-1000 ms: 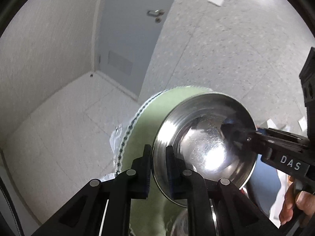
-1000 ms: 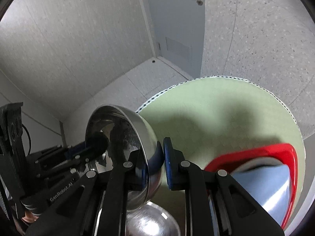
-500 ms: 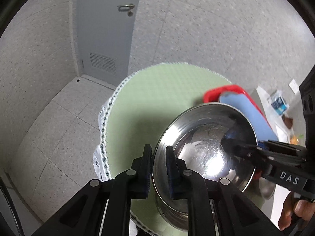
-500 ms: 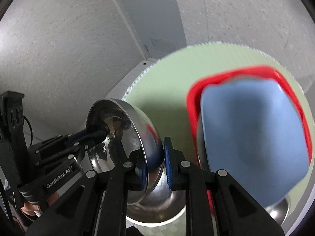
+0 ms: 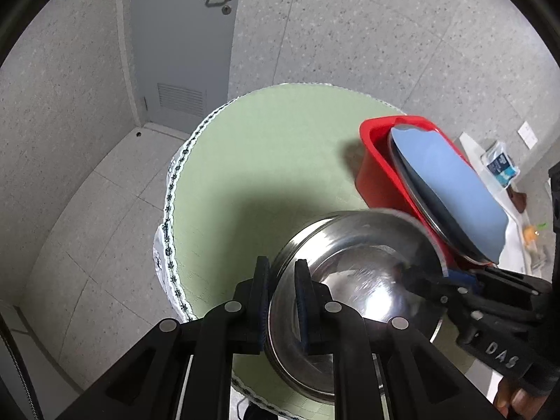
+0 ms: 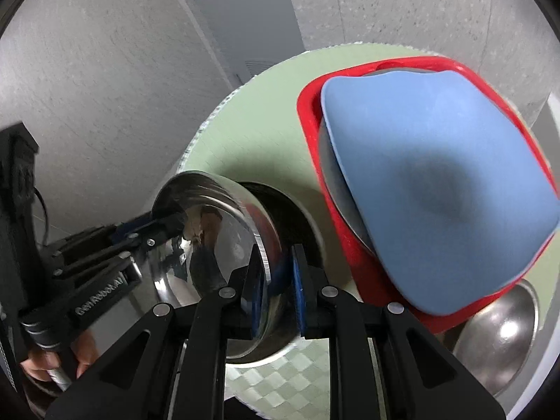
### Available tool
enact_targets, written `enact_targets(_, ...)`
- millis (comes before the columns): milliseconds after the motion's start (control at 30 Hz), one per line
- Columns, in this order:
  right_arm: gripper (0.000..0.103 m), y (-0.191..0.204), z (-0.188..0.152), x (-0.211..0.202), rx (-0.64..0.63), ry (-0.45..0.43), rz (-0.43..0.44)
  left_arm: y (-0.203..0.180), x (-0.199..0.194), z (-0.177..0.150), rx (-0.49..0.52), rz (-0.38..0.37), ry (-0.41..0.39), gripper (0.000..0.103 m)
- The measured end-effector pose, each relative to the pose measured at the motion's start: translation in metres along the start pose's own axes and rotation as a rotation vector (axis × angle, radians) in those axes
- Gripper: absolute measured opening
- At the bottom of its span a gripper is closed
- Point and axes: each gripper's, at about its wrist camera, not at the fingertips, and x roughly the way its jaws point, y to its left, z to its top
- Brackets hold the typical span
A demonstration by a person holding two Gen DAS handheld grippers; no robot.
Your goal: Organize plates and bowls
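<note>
A: Step? Both grippers on one shiny round steel bowl (image 5: pixel 353 273), held just over a second steel bowl (image 6: pixel 297 217) sitting on the round pale-green table mat (image 5: pixel 273 147). Looks like nesting/stacking bowls.

B: Agree. Left gripper (image 5: pixel 281 301) pinches the near rim, one pad outside the wall, one inside. Right gripper (image 6: pixel 278 280) does the same on the opposite rim, jaws closed on the wall. Bowl tilted, not level.

A: Seated in the lower bowl already?

B: Can't tell. Rims overlap in both views, contact hidden. My guess: not fully down.

A: Next move, judged: level it, lower until it nests, then spread both jaws and back off. Risk is steel sliding on steel, or one side releasing first and the bowl tipping.

B: Other stuff: red rectangular plastic bin (image 5: pixel 376 175) just beside the bowls, flat blue plate (image 6: pixel 430 182) leaning in it with a steel plate behind.

A: View differences. Right wrist shows a third steel bowl (image 6: pixel 500 332) at the table edge past the bin; left wrist doesn't. It also shows the lower bowl's dark inside.

B: Left wrist shows the held bowl's interior, the right gripper's finger reaching in, plus the grey door (image 5: pixel 182 45) and floor tiles. Left gripper's hand (image 6: pixel 52 360) visible only from the right wrist.
</note>
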Motion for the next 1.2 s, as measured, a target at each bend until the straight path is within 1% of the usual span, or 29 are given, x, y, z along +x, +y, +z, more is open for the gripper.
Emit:
enact_targets(133,0.018,0.003,-0.004,0.004,-0.032,-0.005,-0.027,-0.003,0.001,-0.004,0.000,-0.002,-0.012,0.010)
enact_targets(300,0.019,0.000,-0.007,0.001,-0.058,-0.027,-0.034,-0.005,0.001,-0.007,-0.022,0.029,-0.023,0.013)
enact_targets(333,0.022,0.002,-0.010,-0.002,-0.064,-0.031,-0.032,-0.006,-0.002,-0.008,-0.026,0.038,-0.028,0.015)
enact_targets(367,0.029,0.002,-0.011,-0.006,-0.072,-0.044,-0.016,-0.008,-0.004,-0.009,-0.031,0.046,-0.031,0.017)
enact_targets(400,0.034,0.000,-0.011,-0.009,-0.081,-0.053,-0.014,-0.011,-0.007,-0.010,-0.042,0.055,-0.038,0.020)
enact_targets(433,0.038,0.001,-0.012,-0.012,-0.092,-0.056,-0.018,-0.013,-0.010,-0.011,-0.046,0.058,-0.045,0.025)
enact_targets(467,0.039,0.000,-0.014,-0.016,-0.103,-0.063,-0.002,-0.016,-0.013,-0.012,-0.051,0.067,-0.054,0.029)
enact_targets(500,0.042,-0.001,-0.016,-0.021,-0.111,-0.075,0.004,-0.020,-0.018,-0.014,-0.059,0.084,-0.066,0.036)
enact_targets(533,0.047,-0.004,-0.018,-0.026,-0.121,-0.084,0.000,-0.026,-0.023,-0.017,-0.070,0.098,-0.083,0.045)
enact_targets(600,0.050,-0.011,-0.025,-0.043,-0.133,-0.113,0.016,-0.039,-0.036,-0.024,-0.098,0.111,-0.119,0.057)
enact_targets(667,0.050,-0.019,-0.030,-0.058,-0.146,-0.139,0.017,-0.053,-0.047,-0.031,-0.115,0.120,-0.154,0.064)
enact_targets(700,0.052,-0.026,-0.034,-0.067,-0.151,-0.156,0.030,-0.063,-0.052,-0.035,-0.126,0.124,-0.170,0.072)
enact_targets(733,0.056,-0.033,-0.037,-0.076,-0.151,-0.172,0.031,-0.074,-0.058,-0.040,-0.146,0.128,-0.193,0.081)
enact_targets(767,0.059,-0.045,-0.043,-0.089,-0.153,-0.195,0.009,-0.085,-0.062,-0.046,-0.168,0.130,-0.211,0.083)
enact_targets(800,0.062,-0.056,-0.048,-0.099,-0.152,-0.215,0.001,-0.097,-0.065,-0.052,-0.182,0.130,-0.223,0.084)
enact_targets(833,0.063,-0.062,-0.050,-0.107,-0.149,-0.226,0.003,-0.110,-0.068,-0.059,-0.188,0.126,-0.232,0.084)
enact_targets(900,0.064,-0.087,-0.061,-0.126,-0.134,-0.253,-0.003,-0.135,-0.070,-0.071,-0.185,0.113,-0.243,0.085)
enact_targets(967,0.066,-0.112,-0.069,-0.139,-0.113,-0.273,-0.018,-0.162,-0.068,-0.086,-0.186,0.126,-0.251,0.086)
enact_targets(1000,0.068,-0.125,-0.072,-0.143,-0.096,-0.275,-0.023,-0.170,-0.066,-0.091,-0.188,0.129,-0.250,0.086)
enact_targets(1100,0.068,-0.168,-0.080,-0.140,-0.026,-0.253,-0.045,-0.198,-0.054,-0.108,-0.203,0.127,-0.219,0.086)
enact_targets(1200,0.068,-0.202,-0.088,-0.130,0.044,-0.214,-0.038,-0.221,-0.039,-0.120,-0.208,0.131,-0.180,0.086)
